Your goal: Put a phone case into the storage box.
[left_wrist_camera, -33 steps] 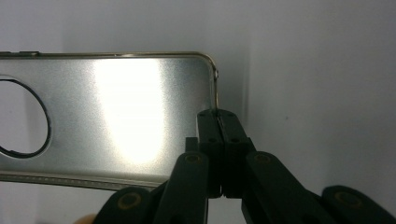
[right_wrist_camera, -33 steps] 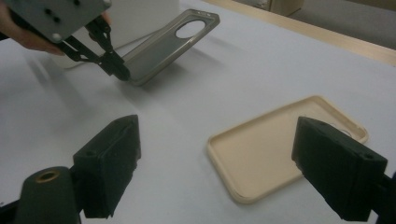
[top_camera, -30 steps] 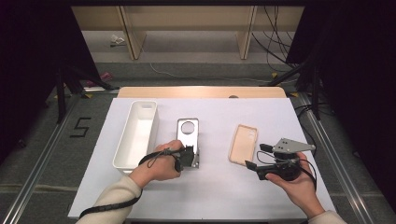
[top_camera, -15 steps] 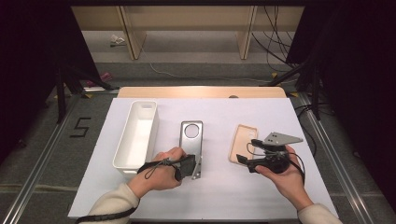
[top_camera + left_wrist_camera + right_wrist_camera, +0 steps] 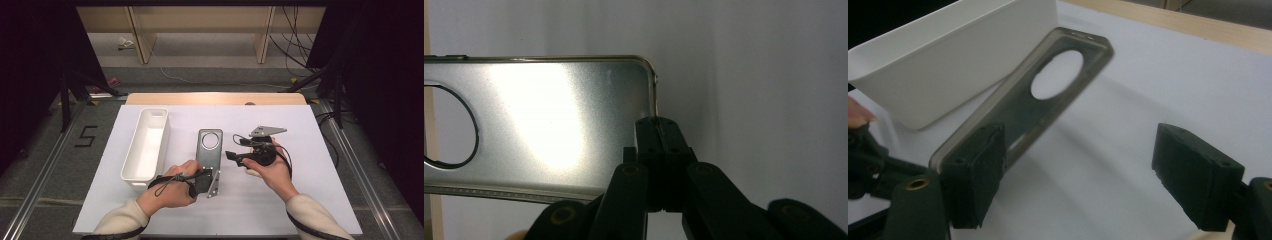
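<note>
White table (image 5: 310,200), white bin (image 5: 146,148)

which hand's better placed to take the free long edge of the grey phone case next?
Right. The right tongs are open beside the grey phone case, with its long edge near one pad in the right gripper view; their jaws have just been closing slightly. The left tongs are already shut on the case's near end.

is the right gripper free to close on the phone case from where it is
Probably yes: the right gripper has open jaws beside the phone case, which the left gripper lifts by its near corner; nothing lies between.
</note>
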